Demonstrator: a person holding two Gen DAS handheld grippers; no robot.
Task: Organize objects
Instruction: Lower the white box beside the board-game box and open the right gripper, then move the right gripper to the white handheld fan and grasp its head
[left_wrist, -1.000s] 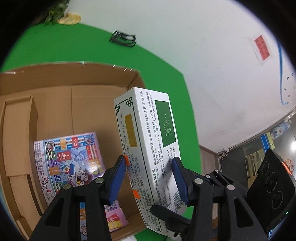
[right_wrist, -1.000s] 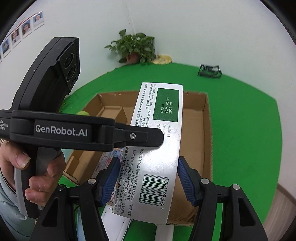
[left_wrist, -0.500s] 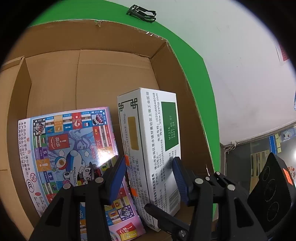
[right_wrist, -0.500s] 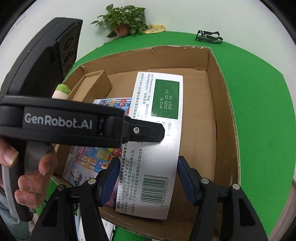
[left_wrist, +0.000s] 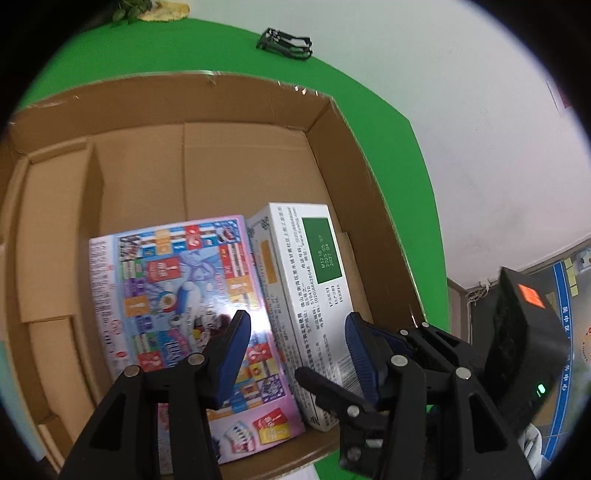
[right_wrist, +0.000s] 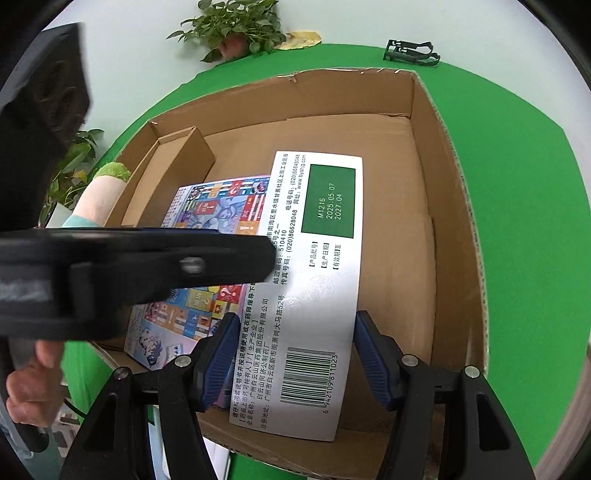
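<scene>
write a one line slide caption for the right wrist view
Right gripper clamps a white medicine box inside the cardboard box, beside a colorful game box.

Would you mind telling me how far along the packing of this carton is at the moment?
Done: the colourful game box lies in the cardboard carton. In hand: the white medicine box is down inside beside it, with the right claw closed on it; the left claw looks open around it. Left: release the white box and withdraw both claws.
</scene>
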